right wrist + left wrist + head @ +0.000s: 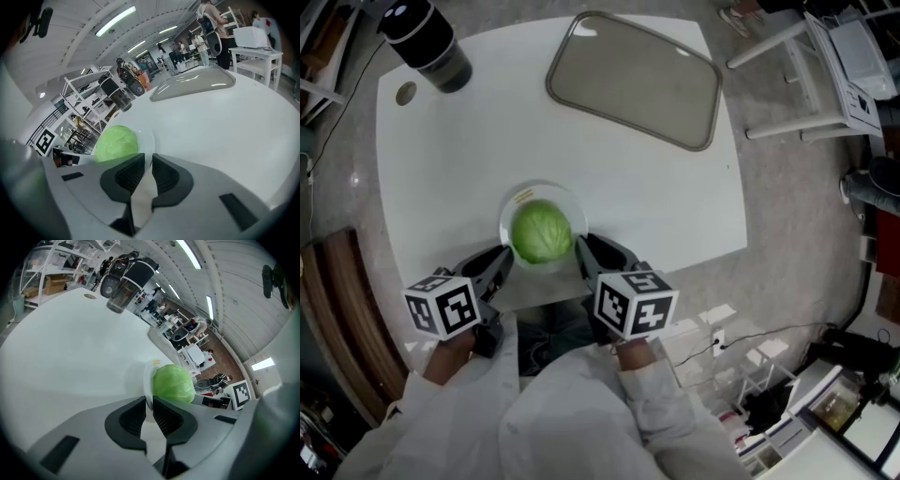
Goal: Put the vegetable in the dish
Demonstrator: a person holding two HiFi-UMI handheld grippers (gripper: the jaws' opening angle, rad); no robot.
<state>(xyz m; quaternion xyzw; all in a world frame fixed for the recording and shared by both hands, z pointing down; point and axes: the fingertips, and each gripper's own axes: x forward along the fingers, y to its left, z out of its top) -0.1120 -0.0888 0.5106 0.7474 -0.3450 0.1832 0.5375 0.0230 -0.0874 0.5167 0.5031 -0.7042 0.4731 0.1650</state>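
Green cabbage [542, 232] in white dish [517, 199], left tool [501, 260] clamped on rim at 8 o'clock, right tool [584, 249] clamped at 4 o'clock

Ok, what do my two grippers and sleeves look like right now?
Both the left gripper and right gripper have light grey bodies with black ribbed claw pads. Each carries a white cube printed with black square markers. The sleeves are white. No cables show.

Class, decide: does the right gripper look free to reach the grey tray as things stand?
Probably not yet: the right gripper is shut on the dish rim beside the cabbage, though bare table leads to the grey tray.
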